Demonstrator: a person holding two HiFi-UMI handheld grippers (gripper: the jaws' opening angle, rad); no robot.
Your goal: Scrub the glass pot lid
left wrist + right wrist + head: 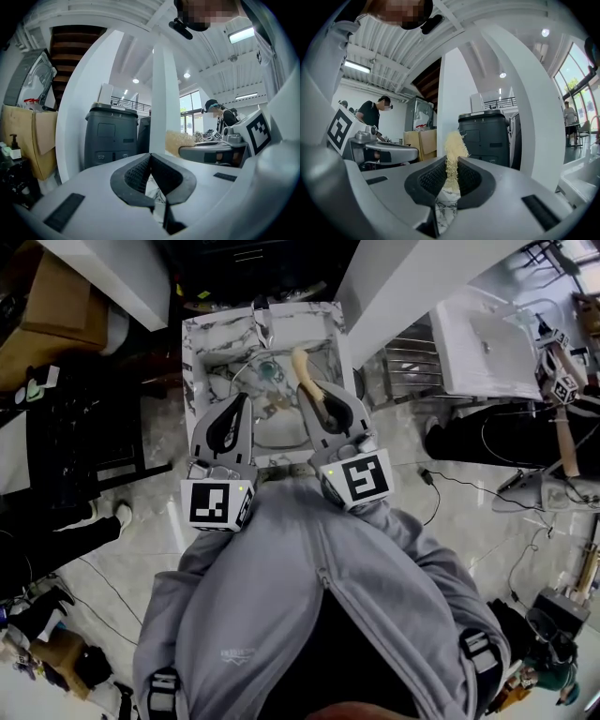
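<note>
Head view: loofah scrubber (300, 367) juts lengthwise forward from right gripper's (317, 395) closed jaws.

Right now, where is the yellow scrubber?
In the head view, just right of centre: the yellow scrubber is clamped in the right gripper, over the glass pot lid in the marble sink.

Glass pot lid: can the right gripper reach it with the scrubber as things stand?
Probably yes. The lid lies in the open sink ahead of the right gripper, and nothing stands between them.
</note>
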